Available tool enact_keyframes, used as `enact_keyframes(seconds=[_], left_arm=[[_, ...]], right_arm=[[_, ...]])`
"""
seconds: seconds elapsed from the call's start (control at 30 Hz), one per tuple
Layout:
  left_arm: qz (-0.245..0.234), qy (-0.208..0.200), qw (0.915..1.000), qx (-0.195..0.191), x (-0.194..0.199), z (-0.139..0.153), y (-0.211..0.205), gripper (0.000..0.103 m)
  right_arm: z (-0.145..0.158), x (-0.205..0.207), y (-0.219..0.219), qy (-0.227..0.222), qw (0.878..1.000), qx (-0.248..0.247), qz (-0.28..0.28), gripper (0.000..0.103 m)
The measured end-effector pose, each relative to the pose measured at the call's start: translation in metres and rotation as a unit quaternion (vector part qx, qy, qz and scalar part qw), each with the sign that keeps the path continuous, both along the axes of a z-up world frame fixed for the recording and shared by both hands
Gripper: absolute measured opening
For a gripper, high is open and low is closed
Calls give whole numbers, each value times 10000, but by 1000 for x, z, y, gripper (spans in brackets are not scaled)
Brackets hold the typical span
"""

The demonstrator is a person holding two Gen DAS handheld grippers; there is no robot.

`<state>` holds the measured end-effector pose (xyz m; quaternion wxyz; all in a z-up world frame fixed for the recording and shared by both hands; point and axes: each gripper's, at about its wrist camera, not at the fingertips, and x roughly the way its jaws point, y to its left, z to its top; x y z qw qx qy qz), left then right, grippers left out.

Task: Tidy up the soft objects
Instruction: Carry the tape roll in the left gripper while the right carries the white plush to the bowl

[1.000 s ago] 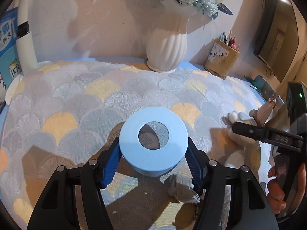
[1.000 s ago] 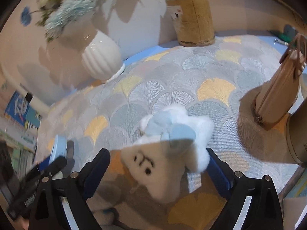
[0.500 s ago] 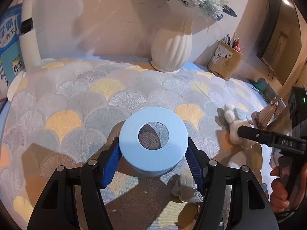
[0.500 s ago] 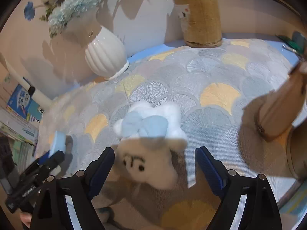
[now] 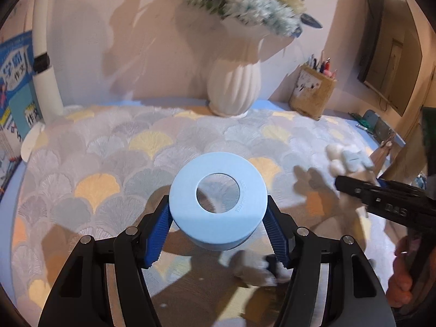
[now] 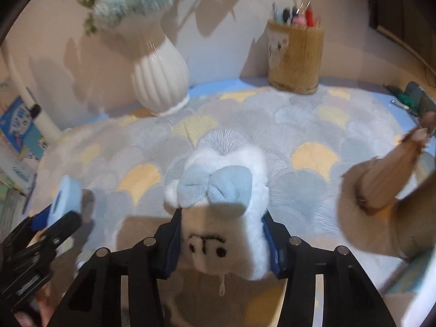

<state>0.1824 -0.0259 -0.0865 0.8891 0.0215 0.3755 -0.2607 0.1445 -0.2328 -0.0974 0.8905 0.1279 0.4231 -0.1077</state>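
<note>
A pale blue foam ring (image 5: 185, 190) sits between the blue pads of my left gripper (image 5: 218, 218), which is shut on it above the patterned cloth. A white plush toy (image 6: 223, 185) with a blue bow and a stitched face sits in my right gripper (image 6: 221, 226). Its jaws are closing, and both pads press into the toy's sides. The left wrist view shows the plush toy (image 5: 348, 160) and the right gripper (image 5: 381, 190) at the right. A small grey-white soft thing (image 5: 253, 269) lies on the cloth under the left gripper.
A white ribbed vase (image 5: 234, 87) with flowers and a tan pen holder (image 5: 313, 100) stand at the back by the wall. A tan handbag (image 6: 387, 179) stands at the right. Books (image 5: 16, 81) lean at the far left. The fan-patterned cloth (image 5: 109, 150) covers the table.
The right gripper's jaws have come together on the plush toy, which now faces the camera squarely. Both grippers have shifted slightly; the ring stays held.
</note>
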Motion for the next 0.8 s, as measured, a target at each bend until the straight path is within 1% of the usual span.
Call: enact_keyframes(seconds=[0.07,0.13,0.2,0.3,0.4,0.47,0.5,0.57,0.63,0.8], left_arm=[[-122,-78,9999,-61,-13,16,-8,62],[-319,-224,9992,-50,-33,41,-23,62],[-536,-332,9980,-46,-52,62,-41,62],[-943,-257,9951,-155,-83,80,-73,62],[-1316,-207,9909,-205,-111,86,-107,62],[-1588,-202,9868,-227,-130,89,-135,62],[-1769,-137,9837,-286,-139,89,-153,62],[-1985,40,9793,-401,-148,87,-176,62],[-2142,167,9758,-410,-156,84,-197,62],[-2520,306,9661,-468,-179,80,-233,62]], right_arm=[[18,-18,-1,-180,9996,-204,38,50],[33,-34,-2,-298,9988,-372,51,50],[47,-56,-8,-393,9985,-376,37,50],[63,-87,-19,-512,9983,-269,-51,50],[76,-125,-37,-634,9979,-90,-93,50],[79,-147,-54,-672,9976,132,-127,50],[81,-158,-63,-708,9971,177,-197,50],[83,-177,-82,-738,9963,208,-385,50],[85,-194,-103,-737,9950,208,-638,50],[91,-243,-154,-858,9880,295,-1254,50]])
